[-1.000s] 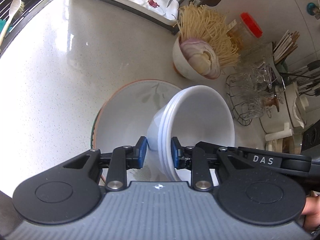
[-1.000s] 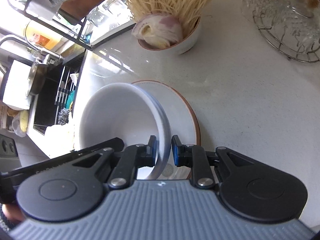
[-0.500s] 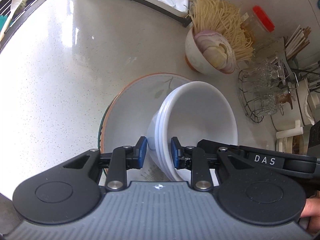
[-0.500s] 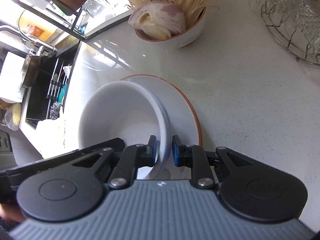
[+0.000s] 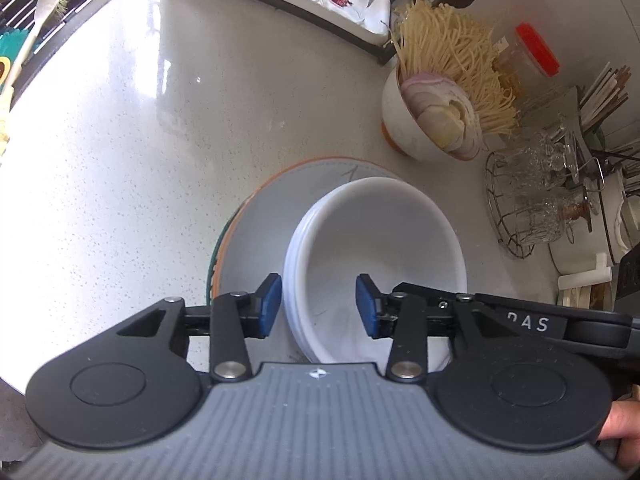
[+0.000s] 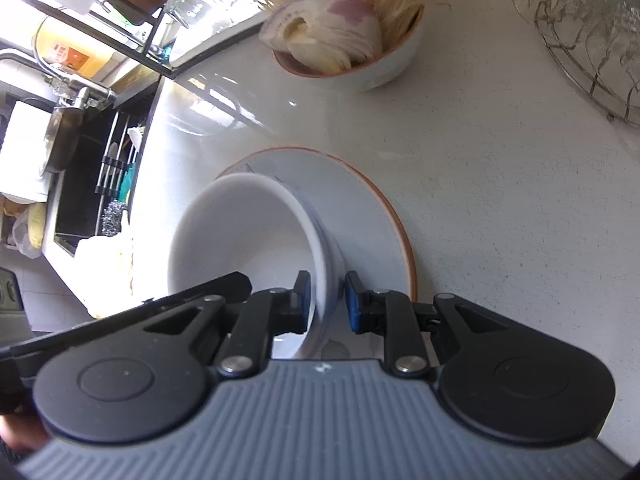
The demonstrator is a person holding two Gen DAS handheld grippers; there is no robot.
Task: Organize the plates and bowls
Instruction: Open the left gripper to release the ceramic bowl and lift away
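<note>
Two smooth white nested bowls [image 5: 376, 256] are sitting on round plates [image 5: 264, 216]; left gripper [image 5: 318, 306] is released, right gripper [image 6: 327, 302] is pinching their rim

White bowls [image 5: 380, 248] nested on a stack of plates [image 5: 256, 236].
The bowls sit upright, rim between the left gripper [image 5: 318, 304] fingers' spread; the orange-rimmed plates lie flat beneath, extending ahead and left.

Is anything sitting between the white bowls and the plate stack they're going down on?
Nothing visible. The white bowls sit directly over the plate stack, whose face is bare. The noodle bowl stands apart, farther back on the counter.
</note>
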